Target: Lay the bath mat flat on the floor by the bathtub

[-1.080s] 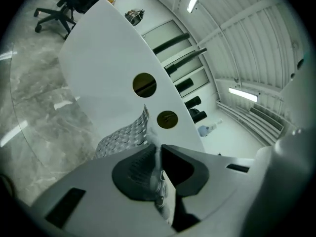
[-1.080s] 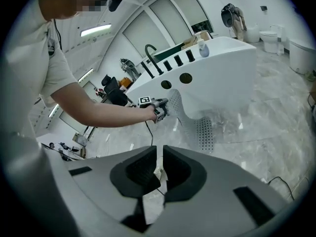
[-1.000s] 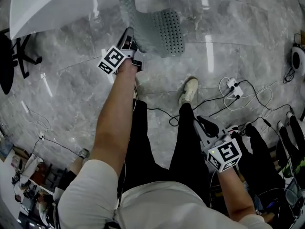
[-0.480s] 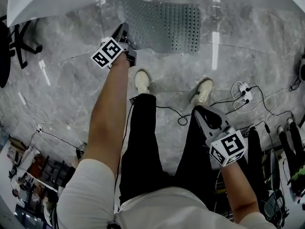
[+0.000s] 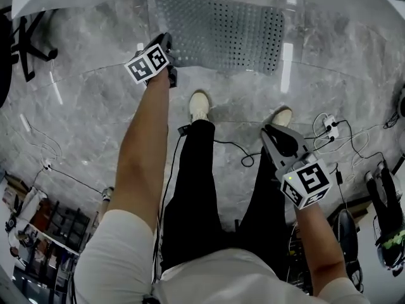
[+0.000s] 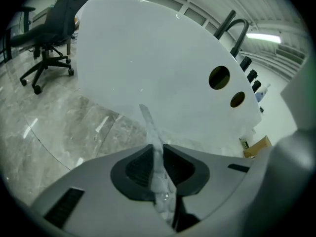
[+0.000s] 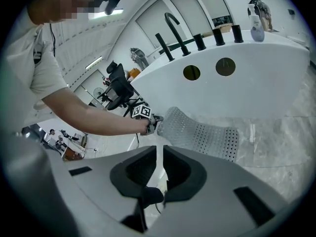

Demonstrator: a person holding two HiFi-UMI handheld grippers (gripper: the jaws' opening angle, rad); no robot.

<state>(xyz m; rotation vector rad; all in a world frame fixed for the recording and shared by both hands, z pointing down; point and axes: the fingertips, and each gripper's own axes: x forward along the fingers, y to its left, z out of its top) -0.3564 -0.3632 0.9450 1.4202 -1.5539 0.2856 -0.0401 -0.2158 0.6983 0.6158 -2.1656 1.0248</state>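
Fingers [image 6: 138,167] of the left gripper [image 6: 157,152] are clamping shut on a thin, see-through edge of the bath mat [image 6: 150,127], which is sticking up between them. Fingers [image 7: 180,169] of the right gripper [image 7: 159,157] are sitting pressed almost together, only a slit showing, with nothing between them.

In the head view the left gripper [image 5: 167,42] is reaching out at 11 o'clock on a straight arm and is touching the mat's left end. The bath mat [image 5: 221,30], grey and dotted with holes, is lying at 12 o'clock on the grey marble floor [image 5: 95,113], just beside the white bathtub [image 5: 63,5] that is running along the top edge. The right gripper [image 5: 278,138] is hanging at 4 o'clock, well apart from the mat, near the person's right leg.

From the right gripper view most of the bath mat [image 7: 202,132] is lying on the floor, while its left end is curling upward at the left gripper [image 7: 154,124]; the bathtub [image 7: 237,93] is standing right behind it.

Two pale shoes [image 5: 199,106] are standing below the mat, and white cables [image 5: 326,122] are trailing at 3 o'clock. A black office chair [image 6: 47,33] is standing at 10 o'clock in the left gripper view.
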